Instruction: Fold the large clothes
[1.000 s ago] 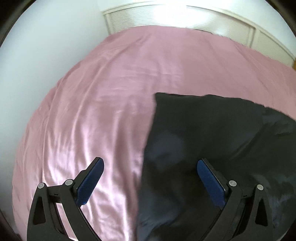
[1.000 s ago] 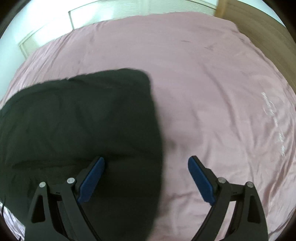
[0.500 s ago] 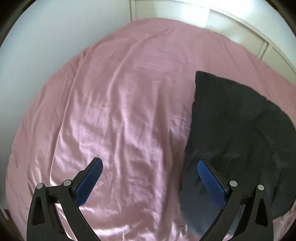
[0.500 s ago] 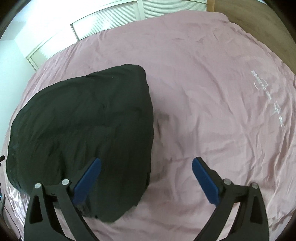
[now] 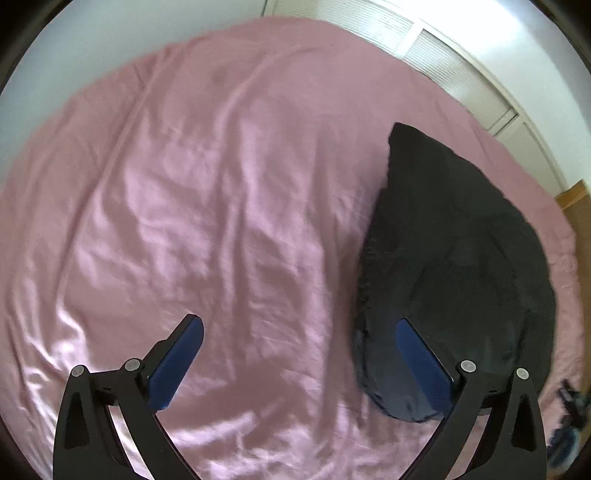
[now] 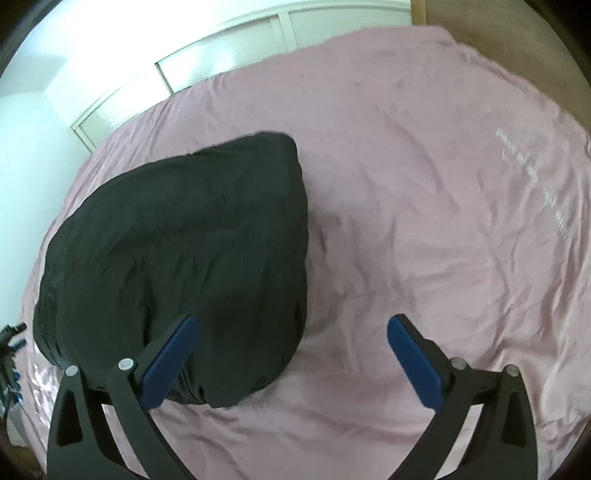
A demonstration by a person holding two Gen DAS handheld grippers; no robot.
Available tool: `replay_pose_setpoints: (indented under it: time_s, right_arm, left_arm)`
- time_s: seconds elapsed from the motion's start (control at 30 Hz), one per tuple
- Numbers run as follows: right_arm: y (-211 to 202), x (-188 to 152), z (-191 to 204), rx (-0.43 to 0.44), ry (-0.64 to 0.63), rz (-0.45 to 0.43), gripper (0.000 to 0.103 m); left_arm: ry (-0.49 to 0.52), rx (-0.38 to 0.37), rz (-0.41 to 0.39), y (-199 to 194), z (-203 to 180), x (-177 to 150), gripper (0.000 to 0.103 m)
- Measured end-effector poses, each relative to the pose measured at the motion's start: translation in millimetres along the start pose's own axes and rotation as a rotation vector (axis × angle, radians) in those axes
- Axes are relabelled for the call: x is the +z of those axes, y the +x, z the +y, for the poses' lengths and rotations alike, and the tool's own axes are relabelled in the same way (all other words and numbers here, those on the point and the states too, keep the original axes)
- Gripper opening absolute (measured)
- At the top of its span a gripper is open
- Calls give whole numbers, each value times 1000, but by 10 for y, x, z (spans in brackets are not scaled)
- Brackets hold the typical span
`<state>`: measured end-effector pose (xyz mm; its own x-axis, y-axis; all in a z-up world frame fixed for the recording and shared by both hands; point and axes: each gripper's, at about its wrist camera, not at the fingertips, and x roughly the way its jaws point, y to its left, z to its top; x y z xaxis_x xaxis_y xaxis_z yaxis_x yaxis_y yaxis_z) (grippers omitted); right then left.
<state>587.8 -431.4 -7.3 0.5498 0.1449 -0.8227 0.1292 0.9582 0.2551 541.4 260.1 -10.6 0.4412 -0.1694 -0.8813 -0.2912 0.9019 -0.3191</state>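
Right now your black garment lies folded into a compact, rounded bundle on the pink bedsheet. Its surface is matte and softly creased, with a fairly crisp corner at its far end and a bulging, curved edge toward you. From your right wrist camera it fills the area from about 9 o'clock to the centre; from your left wrist camera the same bundle sits at roughly 3 o'clock.

Your right gripper hovers above the bed with its jaws spread wide and nothing between them; its left blue pad shows in front of the garment's near edge, though you cannot tell whether it touches the cloth. Your left gripper is likewise spread wide and empty, its right pad overlapping the garment's near left edge in view.

Beyond the sheet, at 12 o'clock, you have white louvred doors, and a wooden floor shows at 1 o'clock.
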Motion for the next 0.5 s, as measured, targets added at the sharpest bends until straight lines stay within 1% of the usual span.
replay_pose_setpoints:
  time_s: [0.03, 0.13, 0.17, 0.3, 0.37, 0.4, 0.43, 0.5]
  right_arm:
    - [36, -11, -32, 25, 32, 9, 103]
    - [148, -28, -107, 96, 110, 21, 103]
    - [190, -29, -131, 116, 131, 27, 103]
    - [330, 23, -226, 205, 200, 13, 103]
    - [421, 78, -293, 273, 246, 5, 103]
    - [459, 95, -331, 298, 265, 3, 103]
    - [535, 120, -381, 337, 291, 7, 103]
    - [662, 144, -443, 380, 316, 19, 103]
  left_arm:
    - [-9, -36, 7, 15, 5, 5, 102]
    - [-57, -190, 38, 143, 13, 58, 102]
    - [-60, -228, 41, 178, -7, 76, 102]
    - [-82, -428, 82, 450, -157, 173, 102]
    - [-83, -486, 113, 616, -256, 220, 102]
    - [-75, -499, 128, 690, -317, 251, 102]
    - [-60, -502, 151, 805, -391, 282, 102]
    - [-35, -503, 190, 1002, -499, 317, 102]
